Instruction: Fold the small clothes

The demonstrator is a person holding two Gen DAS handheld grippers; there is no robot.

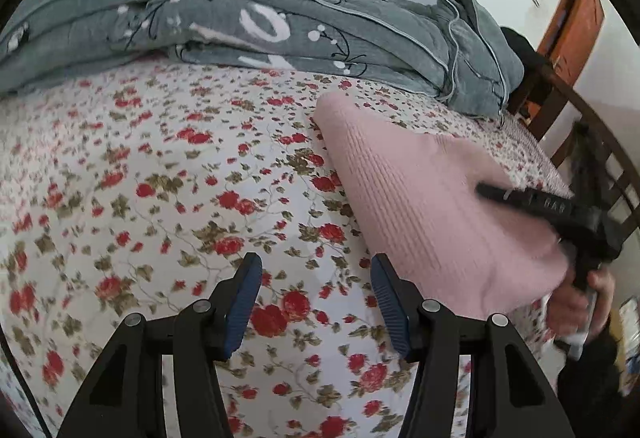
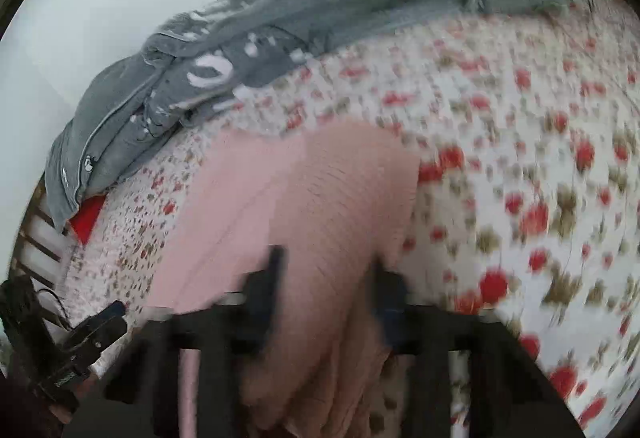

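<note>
Pink knit [image 1: 420, 205] lying folded on the floral sheet [image 1: 160, 177], right of centre in the left wrist view, near the bed's right edge; grey quilt [image 1: 260, 21] bunched along the far side, against the wall. Wooden bed frame [image 1: 560, 105] visible at far right.

Left gripper [image 1: 316, 302] hovering above bare sheet just left of the knit, fingers spread wide, nothing between them, right pad close to the knit's near-left edge but apart from it.

Right gripper [image 2: 324, 278] over the knit [image 2: 312, 197], fingers spread with pink fabric bunched up between them; badly blurred, so impossible to say whether the pads actually pinch the cloth. Seen from the left wrist view, one black finger [image 1: 516, 197] stretched across the knit's top, hand [image 1: 580, 302] at its near-right corner.

Likely handling: soft, light, ribbed and stretchy, no stiffness, prone to sagging and sliding off its own layers if lifted by one point. Best taken at corners or along a folded edge, pinching through all layers, one gripper each side. Grip on ribbing probably good; risk of snagging the sheet underneath.
</note>
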